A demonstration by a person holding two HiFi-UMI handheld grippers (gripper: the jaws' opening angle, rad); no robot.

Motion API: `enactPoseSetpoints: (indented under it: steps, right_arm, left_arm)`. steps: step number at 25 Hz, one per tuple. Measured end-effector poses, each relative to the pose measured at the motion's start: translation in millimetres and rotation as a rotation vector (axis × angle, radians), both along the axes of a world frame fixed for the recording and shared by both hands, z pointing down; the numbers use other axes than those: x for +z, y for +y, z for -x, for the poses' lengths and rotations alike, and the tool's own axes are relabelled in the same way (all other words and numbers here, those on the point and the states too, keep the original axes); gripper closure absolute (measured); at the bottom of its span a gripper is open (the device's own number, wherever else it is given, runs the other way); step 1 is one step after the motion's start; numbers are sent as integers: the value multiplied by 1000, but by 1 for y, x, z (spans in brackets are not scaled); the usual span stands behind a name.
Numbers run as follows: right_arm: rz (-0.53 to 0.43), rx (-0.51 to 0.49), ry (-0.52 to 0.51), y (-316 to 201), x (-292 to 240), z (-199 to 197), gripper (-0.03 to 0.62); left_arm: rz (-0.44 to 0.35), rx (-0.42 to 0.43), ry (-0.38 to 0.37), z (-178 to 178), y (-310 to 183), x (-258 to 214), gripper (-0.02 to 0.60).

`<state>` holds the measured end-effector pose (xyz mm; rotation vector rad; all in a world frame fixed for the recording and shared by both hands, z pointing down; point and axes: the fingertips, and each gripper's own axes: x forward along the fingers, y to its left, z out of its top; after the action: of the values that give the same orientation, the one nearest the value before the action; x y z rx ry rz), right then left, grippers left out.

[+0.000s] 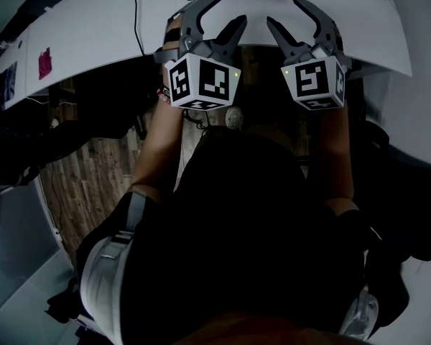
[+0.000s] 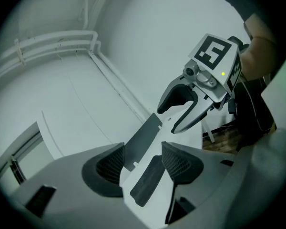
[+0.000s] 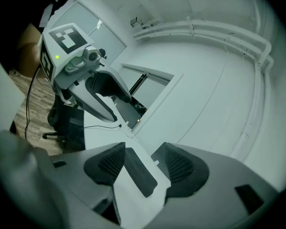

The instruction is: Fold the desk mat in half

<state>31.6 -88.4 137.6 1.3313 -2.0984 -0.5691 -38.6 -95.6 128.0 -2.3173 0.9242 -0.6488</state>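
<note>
Desk mat (image 3: 140,171), dark with rounded corners, lies on white desk (image 1: 93,34), beyond both tongs. Left gripper (image 1: 232,6) and right gripper (image 1: 281,9): 2 pairs of jaws spread, grasping nothing. Marker cubes (image 1: 201,81) show black-and-white square codes.

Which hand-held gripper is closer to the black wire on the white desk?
The left hand-held gripper: the black wire runs just beside it, while the right hand-held gripper sits farther across the white desk.
</note>
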Motion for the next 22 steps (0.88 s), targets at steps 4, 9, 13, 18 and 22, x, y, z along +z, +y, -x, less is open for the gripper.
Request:
enactPoseSetpoints:
  steps: [4,9,13,18,22]
  right_arm:
    - [-10,-13,-30,42,-7,-5,339]
    - [-24,-9,-58,109,-7,-24,339]
    - [-49,-4,-106,162,-8,-32,339]
    - [-65,-23,-136,220,-12,-26,339]
    - [-72,-27,-112,260,-12,-33,339]
  left_arm:
    - [14,3,12,-7,44,-5,330]
    - [19,4,30,-21,113,-7,330]
    - [21,14,28,-30,167,-4,330]
    - [10,22,33,-34,226,-9,330]
    - [-9,26,14,-39,266,-13,330]
